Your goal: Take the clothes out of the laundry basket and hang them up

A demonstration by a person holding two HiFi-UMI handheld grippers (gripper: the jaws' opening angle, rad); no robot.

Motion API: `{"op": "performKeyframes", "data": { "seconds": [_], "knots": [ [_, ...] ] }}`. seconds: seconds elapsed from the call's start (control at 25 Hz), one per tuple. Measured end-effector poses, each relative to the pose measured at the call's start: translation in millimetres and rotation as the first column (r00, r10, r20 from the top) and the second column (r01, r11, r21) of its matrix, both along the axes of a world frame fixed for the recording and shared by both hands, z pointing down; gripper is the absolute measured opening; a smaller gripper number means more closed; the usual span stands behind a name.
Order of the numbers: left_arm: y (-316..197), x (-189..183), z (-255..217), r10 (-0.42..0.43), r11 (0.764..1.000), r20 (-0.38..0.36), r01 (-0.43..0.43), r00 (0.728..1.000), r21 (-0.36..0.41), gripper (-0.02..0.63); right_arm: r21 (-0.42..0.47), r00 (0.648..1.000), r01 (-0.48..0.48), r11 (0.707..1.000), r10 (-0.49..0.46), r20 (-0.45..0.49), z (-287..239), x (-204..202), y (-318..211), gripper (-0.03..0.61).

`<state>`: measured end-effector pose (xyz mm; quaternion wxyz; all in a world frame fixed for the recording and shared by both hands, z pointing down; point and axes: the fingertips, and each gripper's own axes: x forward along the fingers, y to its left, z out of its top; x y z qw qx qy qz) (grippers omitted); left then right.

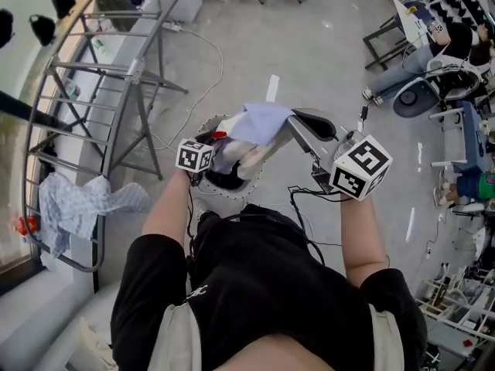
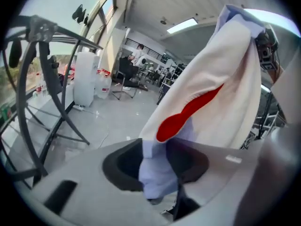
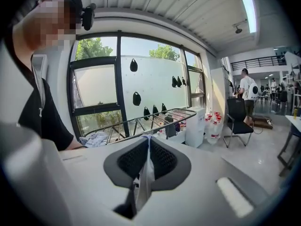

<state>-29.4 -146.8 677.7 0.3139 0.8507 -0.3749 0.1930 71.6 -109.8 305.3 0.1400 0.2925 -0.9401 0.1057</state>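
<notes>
A black top (image 1: 263, 284) fills the bottom of the head view, with both bare forearms reaching forward from it. The right tool (image 3: 146, 159) has its jaws together, pinching a thin pale fold of the garment (image 1: 259, 122) between the pads; the fold runs up through the slit and shows a little above it. The left tool (image 2: 157, 171) has its jaws partly apart. A pale blue fold hangs in the gap and brushes the pads, but no firm pinch shows.

In the left gripper view the garment's long axis slants from high at the upper right, where the right tool carries it, down to the left tool's jaws, its cream side out with a red patch halfway down. In the head view it spans the space between the two tools, bunched and blue on top. It is lifted above the white basket (image 1: 232, 203), which stands on the floor just in front of the person.

The rack (image 1: 116, 76) stands to the left – a blue checked cloth (image 1: 85, 203) hangs over its near end.
</notes>
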Motion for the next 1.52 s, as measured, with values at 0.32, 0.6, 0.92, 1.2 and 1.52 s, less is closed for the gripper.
{"op": "performKeyframes", "data": {
  "seconds": [0.32, 0.6, 0.92, 1.2, 1.52],
  "knots": [
    [-13.4, -7.2, -42.0, 0.025, 0.998, -0.040, -0.022, 0.999, 0.054, 0.008, -0.042, 0.993, -0.109, 0.993, 0.110, 0.030, 5.5, 37.2, -14.5, 0.025],
    [-21.7, -40.6, -101.0, 0.013, 0.989, 0.009, -0.014, 1.000, 0.148, 0.009, -0.073, 0.983, -0.171, 0.983, 0.175, 0.054, 22.4, 59.5, -35.8, 0.025],
    [-30.9, -89.0, -223.0, -0.080, 0.939, 0.159, 0.021, 0.984, 0.344, 0.011, -0.075, 0.974, -0.218, 0.973, 0.222, 0.052, 35.3, 76.8, -65.0, 0.025],
    [-34.0, -107.6, -330.2, -0.224, 0.870, 0.167, 0.120, 0.960, 0.478, 0.011, -0.005, 0.982, -0.188, 0.982, 0.188, -0.007, 39.0, 74.8, -88.3, 0.025],
    [-6.6, -136.4, -403.5, -0.416, 0.795, 0.204, 0.245, 0.886, 0.555, 0.011, 0.054, 0.999, -0.053, 0.997, 0.052, 0.018, 9.8, 49.9, -117.0, 0.025]
  ]
}}
